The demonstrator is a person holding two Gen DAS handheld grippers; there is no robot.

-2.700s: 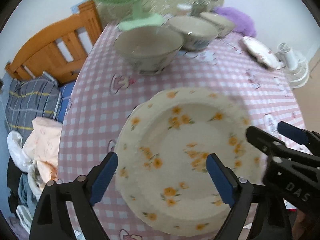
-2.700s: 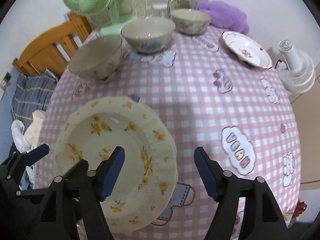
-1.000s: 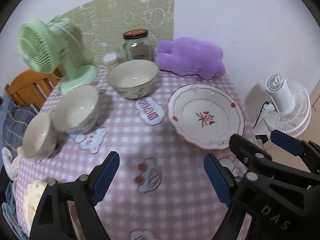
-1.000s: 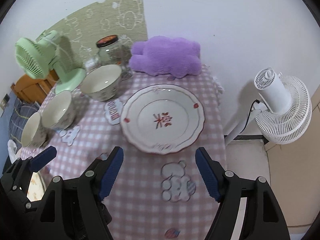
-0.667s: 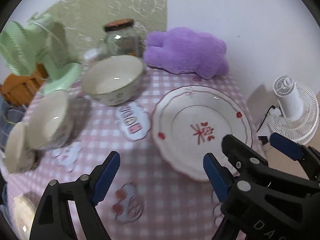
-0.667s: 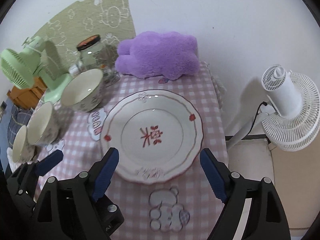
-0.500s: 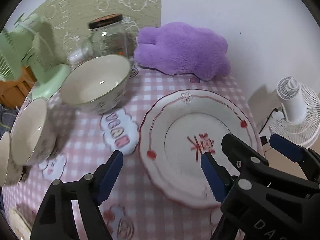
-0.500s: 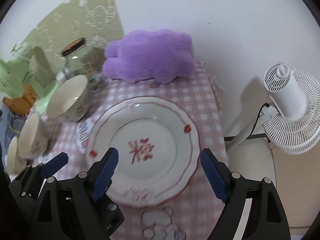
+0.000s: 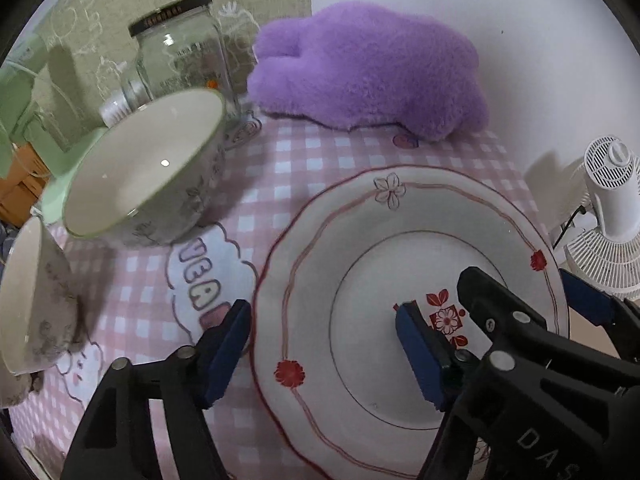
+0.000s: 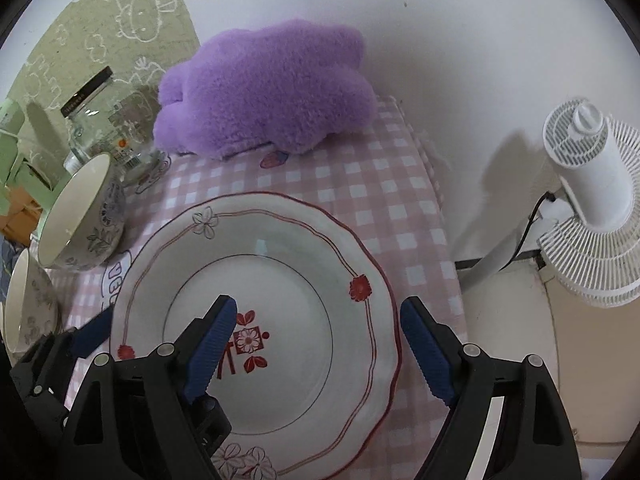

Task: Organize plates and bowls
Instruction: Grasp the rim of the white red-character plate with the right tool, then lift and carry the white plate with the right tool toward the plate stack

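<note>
A white plate with red rim lines and a red flower motif lies on the pink checked tablecloth. My left gripper hangs low over its left half. The jaws are closing, one finger outside the left rim and the other over the centre, neither pad pressing. In the right wrist view my right gripper stands open astride the right rim of the plate. Two cream bowls stand to the plate's left. The right gripper's fingers also show in the left wrist view.
A purple plush lies against the wall behind the plate. A glass jar and a green fan stand at the back left. A white fan stands off the table's right edge.
Both grippers left the yellow-flowered plate, swung to the table's far side and came down onto the red-patterned plate. The left jaws have narrowed.
</note>
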